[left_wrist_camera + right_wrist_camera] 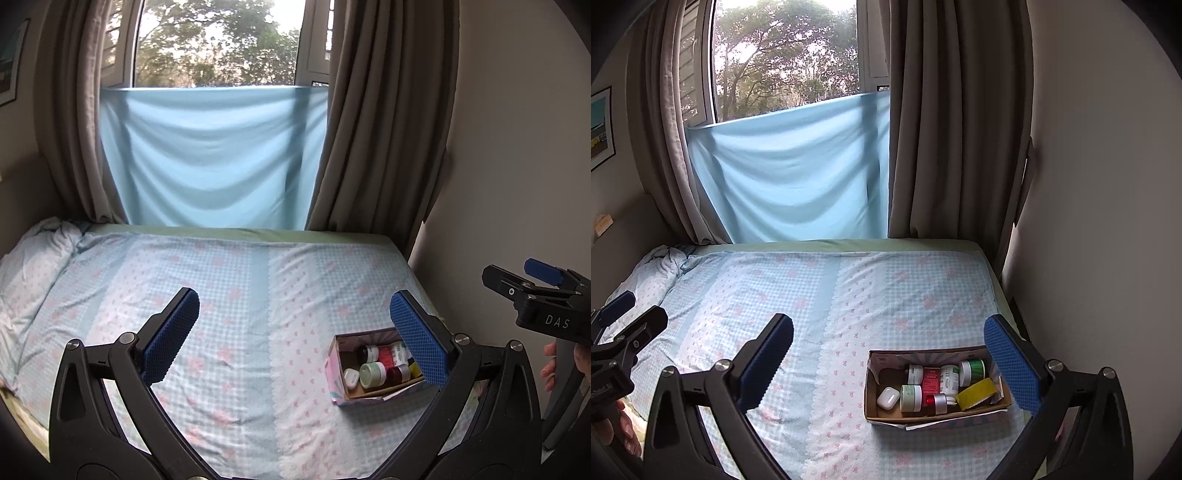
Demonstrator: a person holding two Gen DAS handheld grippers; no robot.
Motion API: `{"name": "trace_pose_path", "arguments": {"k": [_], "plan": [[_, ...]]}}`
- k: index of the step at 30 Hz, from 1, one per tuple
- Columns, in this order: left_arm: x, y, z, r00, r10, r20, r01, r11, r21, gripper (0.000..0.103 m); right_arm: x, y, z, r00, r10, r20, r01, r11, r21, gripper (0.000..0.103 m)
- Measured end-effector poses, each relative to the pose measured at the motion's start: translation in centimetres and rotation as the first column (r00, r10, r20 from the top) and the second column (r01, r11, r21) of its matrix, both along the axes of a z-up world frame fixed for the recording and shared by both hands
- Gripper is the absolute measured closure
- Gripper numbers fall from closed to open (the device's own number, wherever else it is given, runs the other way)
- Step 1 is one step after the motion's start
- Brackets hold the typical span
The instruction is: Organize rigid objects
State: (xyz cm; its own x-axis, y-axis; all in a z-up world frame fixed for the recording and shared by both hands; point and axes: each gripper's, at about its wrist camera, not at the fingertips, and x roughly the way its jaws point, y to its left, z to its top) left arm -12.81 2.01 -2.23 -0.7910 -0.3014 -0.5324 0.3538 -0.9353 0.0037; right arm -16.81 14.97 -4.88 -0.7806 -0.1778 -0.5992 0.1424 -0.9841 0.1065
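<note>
Right wrist view: the box (938, 384) at lower right on the bed (820, 295) already holds jars, bottles, an earbud case and tape. Both the left gripper (295, 332) and right gripper (888, 354) hover spread apart, empty; nothing loose remains, so sorting looks finished.

My left gripper (295, 334) and right gripper (888, 356) are matte black, with curved arms, silver screws at the joints and blue dimpled pads (419, 341). White letters "DAS" mark the right one's body. My fingers (550, 369) are bare skin.
</note>
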Motion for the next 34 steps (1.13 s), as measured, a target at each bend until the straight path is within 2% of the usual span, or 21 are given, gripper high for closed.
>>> {"name": "trace_pose_path", "arguments": {"k": [16,19,26,34], "plan": [[-0.1,-0.3,0.4,1.000,0.013,0.006,-0.013,0.999,-0.036,0.000,-0.5,-0.1,0.3,1.000,-0.006,-0.005,0.006,1.000,-0.001,0.000],[-0.2,-0.7,0.4,1.000,0.001,0.002,-0.001,1.000,-0.009,0.000,-0.7,-0.2,0.4,1.000,-0.006,-0.004,0.006,1.000,0.000,0.000],[-0.1,-1.2,0.7,0.996,0.093,-0.012,-0.094,0.994,-0.054,0.000,-0.9,-0.4,0.3,1.000,-0.003,-0.004,0.003,1.000,0.012,0.000],[-0.5,-1.5,0.5,0.999,0.029,-0.021,-0.030,0.999,-0.041,0.000,-2.2,-0.8,0.0,1.000,-0.011,0.019,0.010,1.000,0.024,0.000]]}}
